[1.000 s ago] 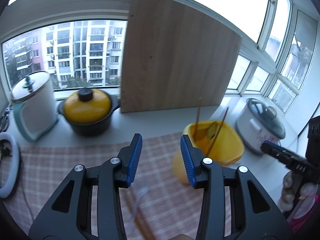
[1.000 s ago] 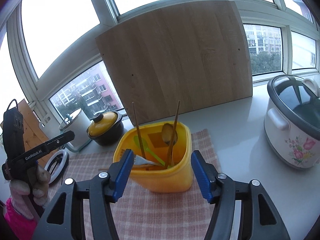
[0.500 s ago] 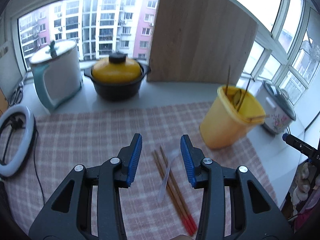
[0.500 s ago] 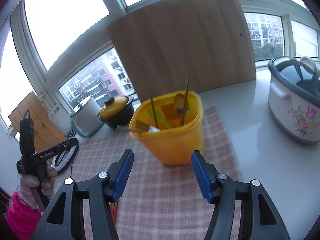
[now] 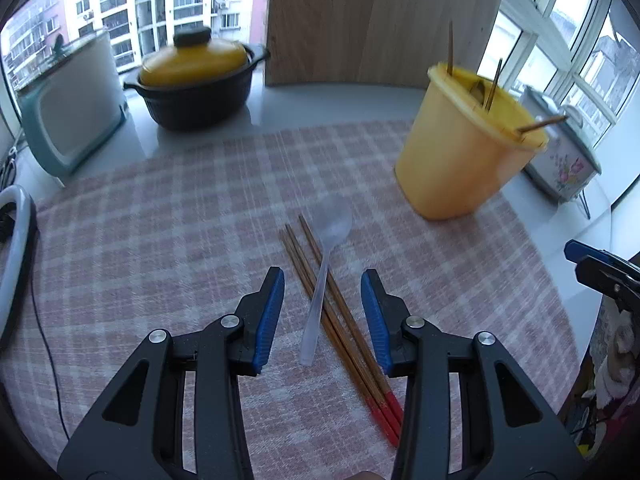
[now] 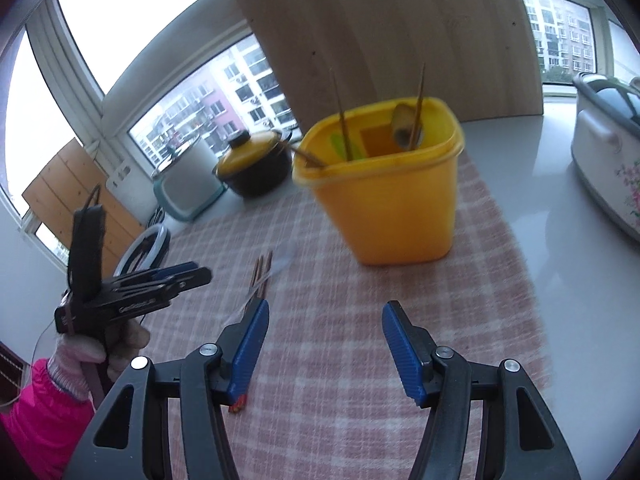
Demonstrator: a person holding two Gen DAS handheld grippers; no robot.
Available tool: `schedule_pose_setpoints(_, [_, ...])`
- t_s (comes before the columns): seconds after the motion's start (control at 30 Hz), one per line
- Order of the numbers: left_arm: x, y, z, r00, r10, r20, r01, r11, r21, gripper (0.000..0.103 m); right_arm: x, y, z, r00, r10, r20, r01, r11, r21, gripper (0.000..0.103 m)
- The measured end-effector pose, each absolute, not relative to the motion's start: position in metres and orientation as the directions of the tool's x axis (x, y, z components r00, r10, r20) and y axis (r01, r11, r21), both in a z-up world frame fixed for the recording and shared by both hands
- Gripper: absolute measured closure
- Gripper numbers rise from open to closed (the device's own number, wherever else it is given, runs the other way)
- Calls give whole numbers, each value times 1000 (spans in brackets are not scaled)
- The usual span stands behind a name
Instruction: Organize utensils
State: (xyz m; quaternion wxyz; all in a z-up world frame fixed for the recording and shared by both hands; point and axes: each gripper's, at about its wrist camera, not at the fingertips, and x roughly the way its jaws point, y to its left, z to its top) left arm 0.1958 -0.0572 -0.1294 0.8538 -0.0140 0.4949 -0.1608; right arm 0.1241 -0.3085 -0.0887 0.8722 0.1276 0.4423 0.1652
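Observation:
A clear plastic spoon (image 5: pixel 322 276) lies across brown chopsticks with red ends (image 5: pixel 340 328) on the checked cloth (image 5: pixel 160 240). My left gripper (image 5: pixel 322 280) is open just above them, one finger on each side. A yellow utensil bin (image 5: pixel 460 148) holding chopsticks and a spoon stands at the right; it also shows in the right wrist view (image 6: pixel 384 184). My right gripper (image 6: pixel 324 316) is open and empty above the cloth, short of the bin. The chopsticks (image 6: pixel 260 276) lie to its left, near the left gripper (image 6: pixel 160 284).
A wooden board (image 5: pixel 376 20) leans on the window behind. A black pot with a yellow lid (image 5: pixel 196 80), a white kettle (image 5: pixel 68 100) and a ring light (image 5: pixel 16 256) are at the left. A flowered rice cooker (image 6: pixel 608 152) stands at the right.
My left gripper has tilted down and moved closer over the spoon and chopsticks. My right gripper has drawn back from the bin and tilted down. Both stay open.

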Motion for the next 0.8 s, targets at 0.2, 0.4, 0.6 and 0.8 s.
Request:
schedule_pose_setpoints(0.2, [204, -66, -153, 406, -264, -875, 267, 950, -163, 63, 124, -304, -102, 523, 413, -746, -167, 907, 386, 41])
schedule_pose_setpoints(0.4, [213, -74, -170, 368, -253, -895, 268, 950, -158, 71, 124, -298, -109, 503, 418, -756, -167, 906, 390, 41])
schedule_pose_setpoints(0.6, [220, -74, -179, 348, -273, -897, 251, 949, -191, 74, 125, -292, -113, 488, 416, -767, -164, 907, 388, 41])
schedule_pose_setpoints(0.8, [223, -70, -185, 348, -281, -895, 218, 952, -214, 91, 128, -281, -116, 473, 415, -777, -176, 909, 379, 41])
